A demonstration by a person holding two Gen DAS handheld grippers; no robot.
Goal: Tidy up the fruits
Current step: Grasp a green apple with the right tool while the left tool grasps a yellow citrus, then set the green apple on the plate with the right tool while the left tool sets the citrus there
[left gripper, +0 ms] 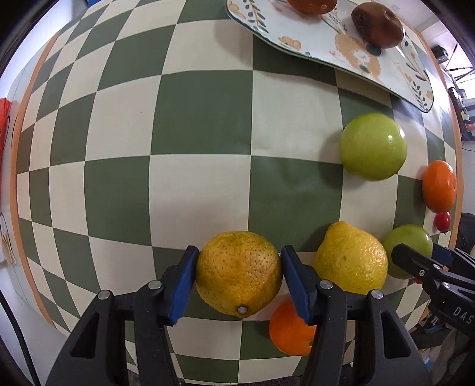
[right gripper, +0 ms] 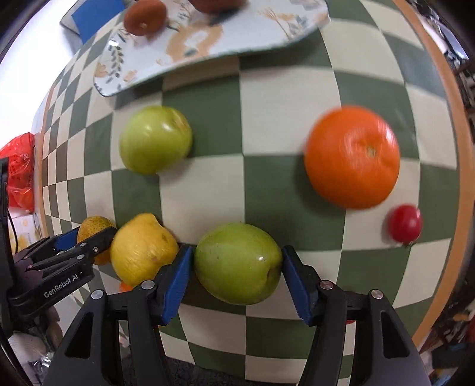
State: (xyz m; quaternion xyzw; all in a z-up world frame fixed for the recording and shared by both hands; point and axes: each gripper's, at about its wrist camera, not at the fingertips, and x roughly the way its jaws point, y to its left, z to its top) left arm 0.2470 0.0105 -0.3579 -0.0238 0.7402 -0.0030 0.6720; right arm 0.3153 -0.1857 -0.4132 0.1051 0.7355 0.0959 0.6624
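My left gripper (left gripper: 240, 252) is shut on a speckled yellow-orange citrus (left gripper: 239, 273), a blue pad pressed against each side. A lemon (left gripper: 351, 258) lies just right of it, and a small orange (left gripper: 289, 329) shows below the right finger. My right gripper (right gripper: 237, 252) is shut on a green apple (right gripper: 237, 264) low over the checked cloth. A second green apple (right gripper: 156, 139), a big orange (right gripper: 351, 156) and a cherry tomato (right gripper: 405, 222) lie loose on the cloth. The patterned plate (left gripper: 350, 50) at the far side holds a brown fruit (left gripper: 378, 25) and a reddish-orange one.
The green-and-cream checked cloth (left gripper: 202, 118) has an orange border; its left half is bare. A red bag (right gripper: 17, 169) sits off the table's left edge. The two grippers are close side by side, with the lemon (right gripper: 142, 249) between them.
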